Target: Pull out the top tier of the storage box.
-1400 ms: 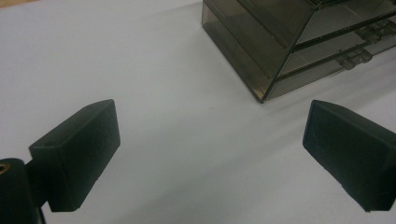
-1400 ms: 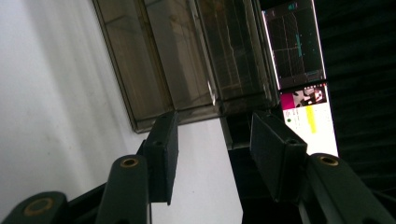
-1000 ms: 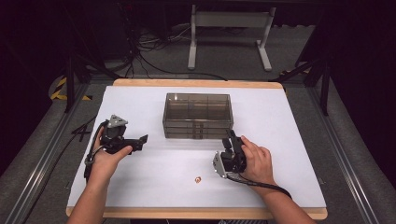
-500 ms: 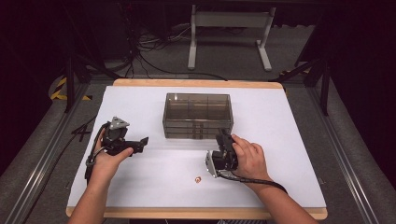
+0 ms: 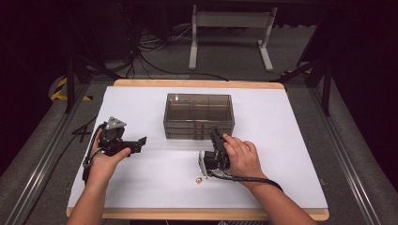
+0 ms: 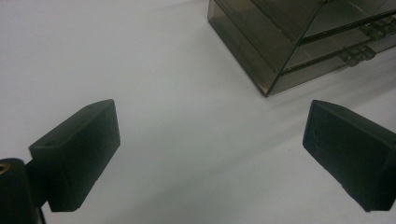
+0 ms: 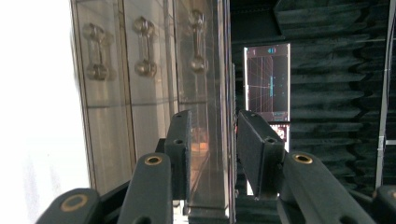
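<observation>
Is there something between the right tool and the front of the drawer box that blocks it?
No, nothing visible blocks it. The right tool is already at the front of the drawer box, and its jaws have just been closing, with nothing between them. The small copper-coloured piece lies behind it, nearer the person.

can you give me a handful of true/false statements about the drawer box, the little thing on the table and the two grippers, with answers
1. The smoky transparent plastic drawer box stands on the white table. True.
2. The left gripper is clamped on the drawer box. False: its jaws stand wide apart over bare table, nothing between them.
3. The right gripper is turned on its side, pointing at the box's drawer front. True; its jaws have just been closing, and no handle sits between them.
4. The small copper-coloured object lies inside a drawer. False: it lies on the table, near the right hand.
5. The box's drawers are pulled out. False: they look pushed in.
</observation>
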